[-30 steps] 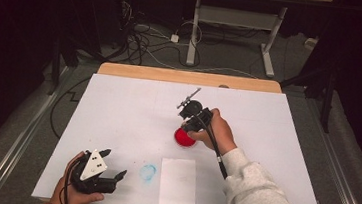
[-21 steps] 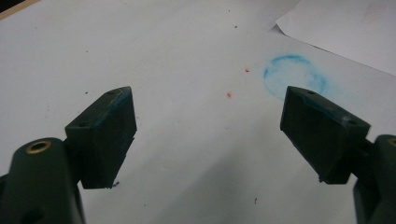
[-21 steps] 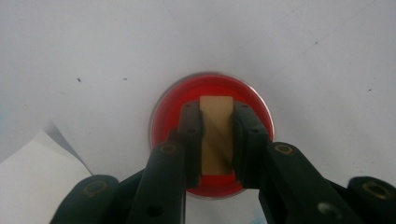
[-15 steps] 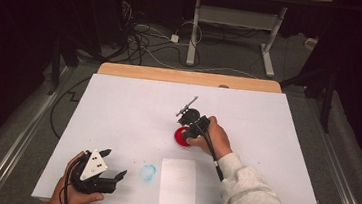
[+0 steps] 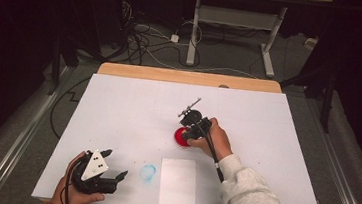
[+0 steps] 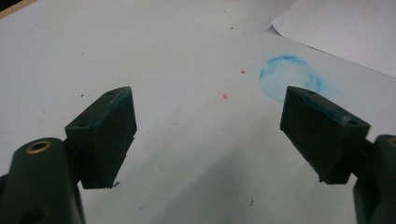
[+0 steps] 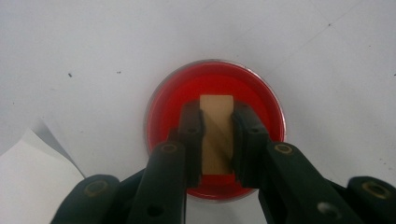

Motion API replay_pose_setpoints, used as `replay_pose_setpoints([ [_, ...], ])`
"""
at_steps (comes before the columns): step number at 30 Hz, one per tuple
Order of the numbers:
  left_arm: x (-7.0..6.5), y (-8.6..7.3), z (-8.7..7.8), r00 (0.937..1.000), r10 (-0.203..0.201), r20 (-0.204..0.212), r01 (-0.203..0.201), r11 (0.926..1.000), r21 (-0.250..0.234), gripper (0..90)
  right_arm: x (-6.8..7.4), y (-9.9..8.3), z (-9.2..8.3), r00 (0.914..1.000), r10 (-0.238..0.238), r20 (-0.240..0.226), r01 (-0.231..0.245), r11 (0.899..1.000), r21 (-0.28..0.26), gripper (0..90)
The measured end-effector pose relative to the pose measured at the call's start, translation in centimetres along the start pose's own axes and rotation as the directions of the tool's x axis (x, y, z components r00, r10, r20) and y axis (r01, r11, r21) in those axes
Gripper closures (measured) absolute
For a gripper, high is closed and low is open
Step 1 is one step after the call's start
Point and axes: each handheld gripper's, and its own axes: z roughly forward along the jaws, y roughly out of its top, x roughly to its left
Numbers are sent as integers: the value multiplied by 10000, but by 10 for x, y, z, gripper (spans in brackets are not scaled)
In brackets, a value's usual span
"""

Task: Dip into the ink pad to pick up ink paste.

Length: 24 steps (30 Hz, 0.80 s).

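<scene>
Near the middle of the white surface (image 5: 128,107), a small round dish (image 7: 163,93) full of red paint is seen. A tan wooden block (image 7: 216,133) is held down in the red paint by the right gripper (image 7: 217,140), and its jaws are closed tight on both sides of the block. The block is flat, plain and light brown. A white sheet of paper (image 5: 178,183) is laid near the dish, on the near side. A blue ring mark (image 6: 290,77) is seen just left of the paper. At the near left, the left gripper (image 6: 210,135) is rested with its jaws wide open and nothing between them.
</scene>
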Motion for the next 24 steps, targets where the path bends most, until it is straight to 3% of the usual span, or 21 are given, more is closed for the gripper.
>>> replay_pose_setpoints([
  [12,0,1,0,10000,-15,-22,15,10000,18,179,5,6,-4,9986,-354,387,346,9992,217,767],
  [19,0,1,1,9999,39,94,-39,10000,-27,179,5,16,-35,9987,-378,354,398,9975,-576,766],
  [24,0,2,1,10000,20,27,-20,10000,-34,178,5,18,-49,9980,-460,444,490,9964,-693,766],
])
